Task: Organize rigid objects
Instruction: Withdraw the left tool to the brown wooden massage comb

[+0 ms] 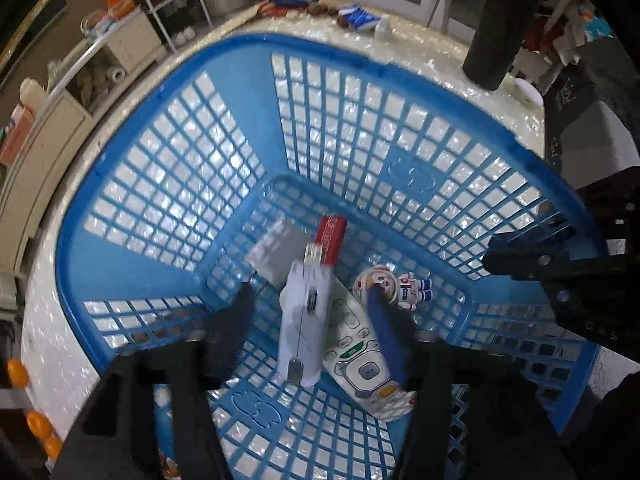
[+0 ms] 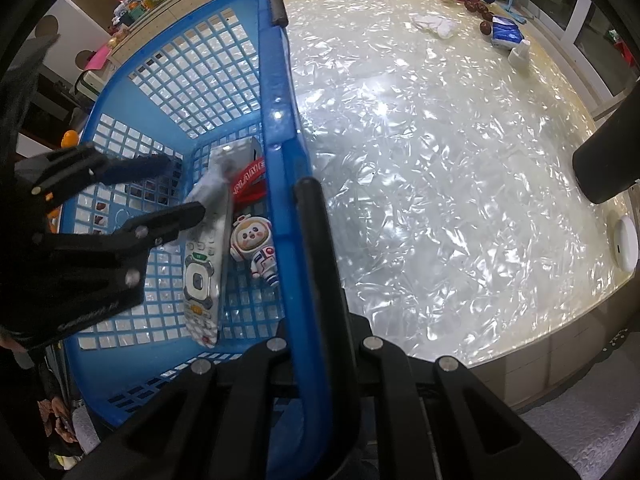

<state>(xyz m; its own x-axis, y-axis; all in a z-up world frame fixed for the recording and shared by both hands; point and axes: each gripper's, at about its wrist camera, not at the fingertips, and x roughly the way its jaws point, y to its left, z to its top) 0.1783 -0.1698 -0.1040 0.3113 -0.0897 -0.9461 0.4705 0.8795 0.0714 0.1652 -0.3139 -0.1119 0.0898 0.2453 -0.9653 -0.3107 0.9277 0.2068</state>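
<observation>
Blue lattice basket (image 1: pixel 168 184) on the pearly bench (image 2: pixel 440 184), its rim pinched by the pressed-together right gripper (image 2: pixel 316 320). Left gripper (image 1: pixel 320 320), spread, hovers over the floor of the basket, nothing pinched. Beneath it lie a white remote (image 1: pixel 360 352), long axis running 11 to 5 o'clock, a grey-white flat object (image 1: pixel 304 320), blurred, near 12 to 6, and an astronaut figurine (image 1: pixel 400 284) at 2 o'clock. Good practice: lift the left gripper straight up, clear of the contents, while the right steadies the basket.

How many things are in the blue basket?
4: a remote, a white tool lying on it, a red box behind, an astronaut toy beside the remote. More may hide underneath.
</observation>
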